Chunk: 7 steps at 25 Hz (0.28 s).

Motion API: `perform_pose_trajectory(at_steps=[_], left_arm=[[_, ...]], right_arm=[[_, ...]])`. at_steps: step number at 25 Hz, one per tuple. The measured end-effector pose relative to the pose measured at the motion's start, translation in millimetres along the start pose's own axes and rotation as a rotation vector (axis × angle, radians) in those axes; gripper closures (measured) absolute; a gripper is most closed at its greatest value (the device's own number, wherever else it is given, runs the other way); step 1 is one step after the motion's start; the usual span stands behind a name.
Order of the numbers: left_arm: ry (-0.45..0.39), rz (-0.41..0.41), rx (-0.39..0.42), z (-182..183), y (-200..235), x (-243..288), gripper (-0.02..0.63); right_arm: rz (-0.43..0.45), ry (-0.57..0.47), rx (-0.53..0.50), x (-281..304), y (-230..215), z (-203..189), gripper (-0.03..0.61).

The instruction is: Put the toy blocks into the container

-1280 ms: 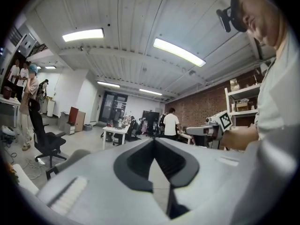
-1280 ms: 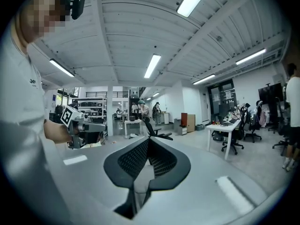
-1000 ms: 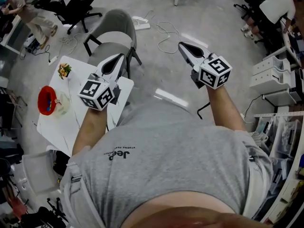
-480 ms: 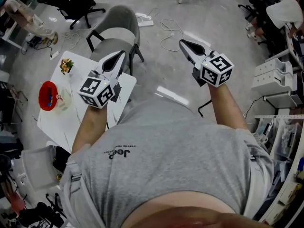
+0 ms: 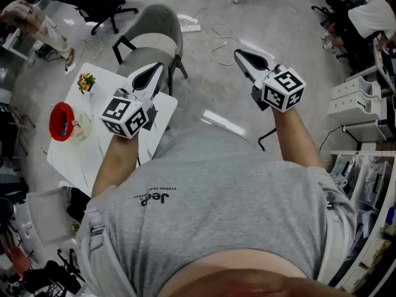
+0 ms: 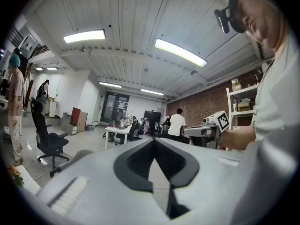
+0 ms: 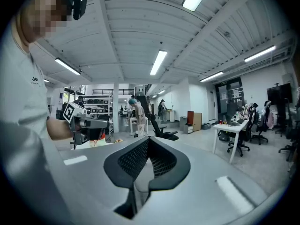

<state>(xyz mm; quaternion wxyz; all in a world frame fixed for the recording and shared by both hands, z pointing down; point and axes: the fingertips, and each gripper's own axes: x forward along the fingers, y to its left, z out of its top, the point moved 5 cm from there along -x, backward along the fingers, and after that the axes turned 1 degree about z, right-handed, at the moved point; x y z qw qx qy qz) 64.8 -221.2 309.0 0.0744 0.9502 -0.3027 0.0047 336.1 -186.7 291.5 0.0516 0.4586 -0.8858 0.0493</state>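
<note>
A red bowl (image 5: 60, 121) with small blue pieces in it stands on the white table (image 5: 105, 159) at the left, next to a clear cup (image 5: 82, 129). A small colourful toy (image 5: 85, 81) lies at the table's far corner. My left gripper (image 5: 158, 68) is held in the air above the table's right edge, jaws shut and empty. My right gripper (image 5: 237, 54) hangs over the bare floor well to the right, also shut and empty. Both point out level into the room (image 6: 153, 139) (image 7: 148, 138), so neither gripper view shows the table top.
A grey chair (image 5: 151, 33) stands just beyond the table. A black office chair (image 5: 102, 5) and a walking person (image 5: 37, 23) are at the far left. Cables (image 5: 216, 42) lie on the floor ahead. White drawer units (image 5: 356, 98) line the right side.
Both grippers have stayed almost still and shut. The person at the far left has walked on, and the head view has shifted slightly.
</note>
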Motion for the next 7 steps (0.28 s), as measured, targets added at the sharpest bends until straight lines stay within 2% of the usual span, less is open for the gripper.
perform_pose_trajectory(at_steps=[7], left_arm=[[-0.003,-0.001,0.002,-0.1,0.1,0.2,0.555]], right_arm=[[0.005,-0.006,-0.008,1.6,0.5,0.9,0.577]])
